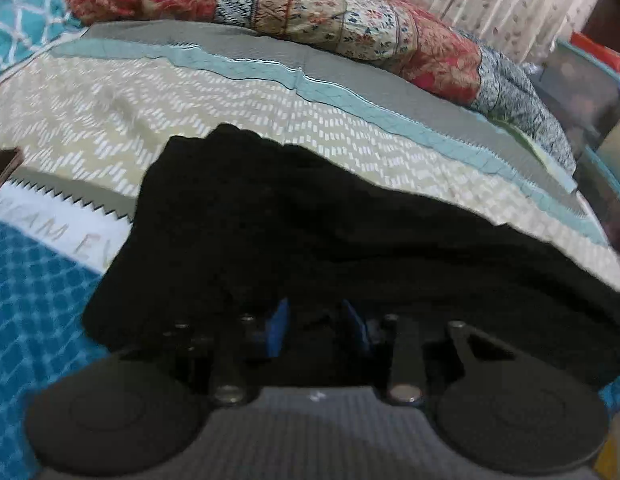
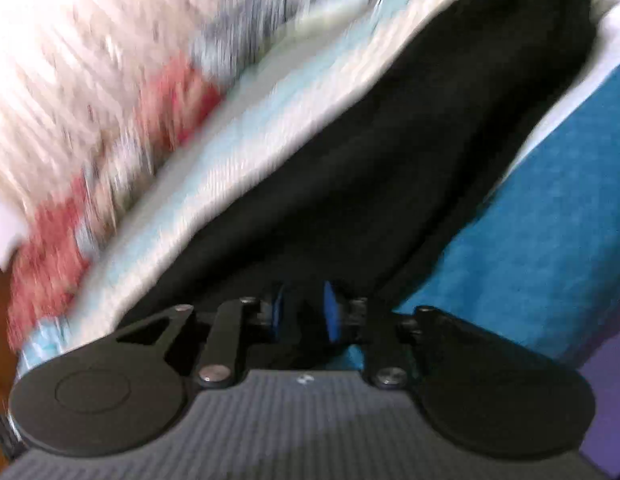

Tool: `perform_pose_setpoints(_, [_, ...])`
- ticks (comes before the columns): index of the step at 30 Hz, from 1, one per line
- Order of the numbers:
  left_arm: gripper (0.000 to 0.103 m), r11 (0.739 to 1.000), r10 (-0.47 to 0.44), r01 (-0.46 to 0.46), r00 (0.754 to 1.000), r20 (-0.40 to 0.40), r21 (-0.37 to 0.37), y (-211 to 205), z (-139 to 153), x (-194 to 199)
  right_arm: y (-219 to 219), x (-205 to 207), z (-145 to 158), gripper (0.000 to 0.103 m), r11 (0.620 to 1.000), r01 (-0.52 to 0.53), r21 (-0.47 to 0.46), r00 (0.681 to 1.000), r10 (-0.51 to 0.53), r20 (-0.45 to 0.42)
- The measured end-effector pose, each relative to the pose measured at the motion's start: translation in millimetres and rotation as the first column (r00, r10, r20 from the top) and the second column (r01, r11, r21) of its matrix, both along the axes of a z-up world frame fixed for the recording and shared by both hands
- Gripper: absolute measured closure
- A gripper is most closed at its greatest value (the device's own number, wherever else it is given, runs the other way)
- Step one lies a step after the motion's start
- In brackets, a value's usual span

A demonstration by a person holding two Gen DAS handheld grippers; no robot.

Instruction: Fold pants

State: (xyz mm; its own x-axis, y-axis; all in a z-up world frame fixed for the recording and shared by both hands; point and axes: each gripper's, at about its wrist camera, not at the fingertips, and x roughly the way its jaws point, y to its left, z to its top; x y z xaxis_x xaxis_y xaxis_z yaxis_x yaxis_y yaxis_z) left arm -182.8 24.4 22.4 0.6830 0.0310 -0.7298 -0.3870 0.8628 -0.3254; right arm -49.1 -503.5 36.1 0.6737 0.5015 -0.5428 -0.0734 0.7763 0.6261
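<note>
The black pants (image 1: 310,232) are lying on the patterned bedspread (image 1: 109,128) of the bed. The left gripper (image 1: 316,320) and the right gripper (image 2: 303,312) are each clenching their jaws on the black cloth

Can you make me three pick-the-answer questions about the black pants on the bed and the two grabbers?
1. Where do the black fabric pants lie?
A) on the patterned quilted bedspread
B) on a wooden floor
C) in a basket

2. What colour are the pads on the left gripper?
A) red
B) blue
C) yellow

3. What is the right gripper doing?
A) hanging open above bare floor
B) gripping a pillow
C) pinching the pants

Answers: 1 A, bedspread shows around them; 2 B, blue pads show; 3 C, black cloth sits between its pads.
</note>
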Motion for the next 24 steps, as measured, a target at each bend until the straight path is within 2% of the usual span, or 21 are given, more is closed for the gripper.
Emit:
perform_pose_setpoints(1, [0.061,1.0,0.008,-0.008,1.0,0.007,-0.01,1,5,-3,-21,-6,9,0.056,0.998,0.054,0.014,0.997,-0.055,0.061])
perform_pose_setpoints(3, [0.052,0.999,0.033,-0.031,0.999,0.036,-0.04,1,17,-9,-65,-14,18,0.047,0.978,0.202,0.049,0.971,-0.207,0.123])
perform_pose_setpoints(6, [0.051,0.994,0.044,-0.036,0.996,0.078,-0.099,-8,29,-5,-118,-9,16,0.044,0.928,0.365,0.071,0.921,-0.371,0.119])
perform_pose_setpoints(7, [0.05,0.993,0.041,-0.032,0.996,0.082,-0.115,-10,32,-3,-129,-4,14,0.034,0.915,0.396,0.07,0.908,-0.402,0.12])
perform_pose_setpoints(9, [0.049,0.993,0.025,-0.016,0.997,0.074,-0.118,-18,36,4,-145,11,6,0.027,0.896,0.436,0.082,0.889,-0.443,0.113])
perform_pose_setpoints(12, [0.048,0.994,-0.008,0.015,0.998,0.068,-0.104,-31,36,14,-149,39,-5,0.027,0.897,0.431,0.097,0.893,-0.439,0.095])
perform_pose_setpoints(14, [0.048,0.994,-0.026,0.032,0.998,0.063,-0.103,-39,36,21,-155,55,-11,0.028,0.909,0.411,0.071,0.904,-0.416,0.098])
perform_pose_setpoints(17, [0.048,0.993,-0.049,0.055,0.997,0.056,-0.102,-52,37,28,-156,74,-21,0.029,0.901,0.432,0.036,0.896,-0.434,0.092])
perform_pose_setpoints(18, [0.048,0.993,-0.058,0.063,0.997,0.052,-0.098,-55,37,30,-164,77,-25,0.031,0.898,0.438,0.05,0.893,-0.44,0.093])
perform_pose_setpoints(20, [0.048,0.993,-0.068,0.071,0.997,0.042,-0.091,-61,37,30,-164,84,-23,0.054,0.893,0.449,0.041,0.888,-0.451,0.092])
perform_pose_setpoints(21, [0.048,0.993,-0.069,0.073,0.997,0.038,-0.089,-62,37,30,-168,83,-21,0.074,0.903,0.429,0.027,0.899,-0.43,0.083])
perform_pose_setpoints(22, [0.048,0.994,-0.069,0.072,0.997,0.036,-0.088,-63,37,29,-171,85,-19,0.079,0.913,0.406,0.022,0.91,-0.407,0.074])
perform_pose_setpoints(24, [0.048,0.994,-0.06,0.063,0.998,0.034,-0.093,-63,36,27,-163,81,-5,0.082,0.924,0.382,0.002,0.918,-0.38,0.114])
